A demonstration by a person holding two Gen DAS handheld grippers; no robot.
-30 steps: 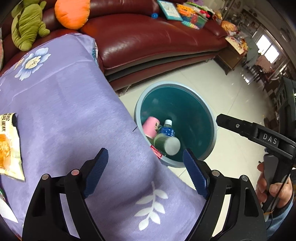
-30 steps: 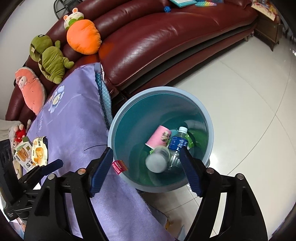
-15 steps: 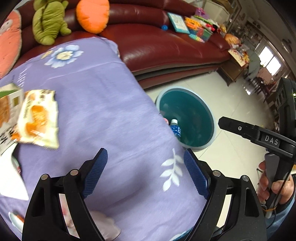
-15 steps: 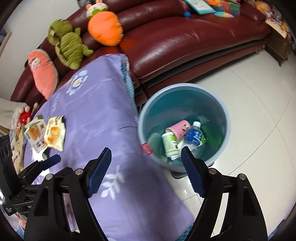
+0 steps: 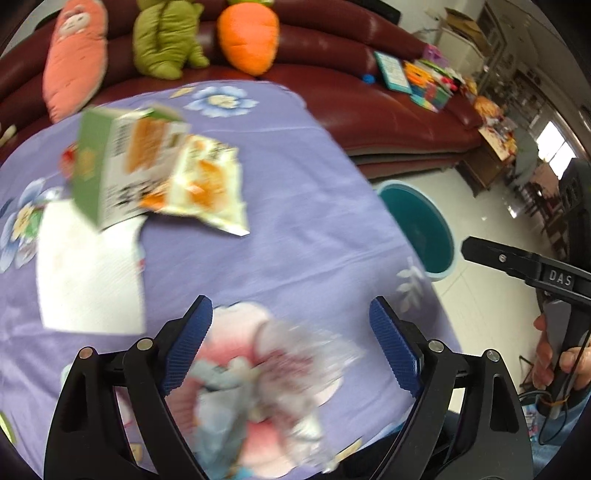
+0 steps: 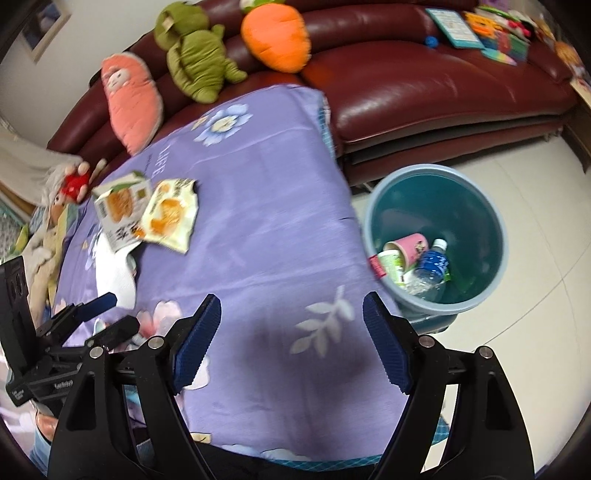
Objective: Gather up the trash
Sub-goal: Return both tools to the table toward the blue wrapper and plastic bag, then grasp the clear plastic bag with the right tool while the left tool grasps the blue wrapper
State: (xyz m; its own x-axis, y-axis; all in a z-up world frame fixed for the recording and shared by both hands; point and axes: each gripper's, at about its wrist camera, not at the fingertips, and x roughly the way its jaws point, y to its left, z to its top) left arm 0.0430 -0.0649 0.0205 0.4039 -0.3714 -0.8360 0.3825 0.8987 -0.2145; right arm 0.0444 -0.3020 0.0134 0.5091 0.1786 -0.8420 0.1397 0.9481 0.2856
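On the purple flowered tablecloth (image 5: 303, 229) lie a green and white carton (image 5: 122, 166), an orange-printed snack wrapper (image 5: 207, 184) and a white napkin (image 5: 88, 273). A blurred, crumpled clear wrapper (image 5: 266, 387) lies under my left gripper (image 5: 291, 339), whose jaws are opening with nothing pressed between them. My right gripper (image 6: 291, 336) hangs open and empty over the cloth's near edge. The blue bin (image 6: 436, 240) on the floor to the right holds a pink cup (image 6: 410, 245), a blue-labelled bottle (image 6: 432, 266) and a green-labelled container (image 6: 393, 262).
A dark red leather sofa (image 6: 424, 85) curves behind the table with carrot (image 6: 277, 33), green (image 6: 195, 59) and pink (image 6: 129, 99) plush toys, plus books at its far end. White tiled floor (image 6: 535, 184) surrounds the bin. A hand (image 5: 554, 362) holds the right gripper's handle.
Both views have swung from above the bin to over the table. The bin has slid to the right, and the carton, snack wrapper, napkin and crumpled wrapper have come into view.
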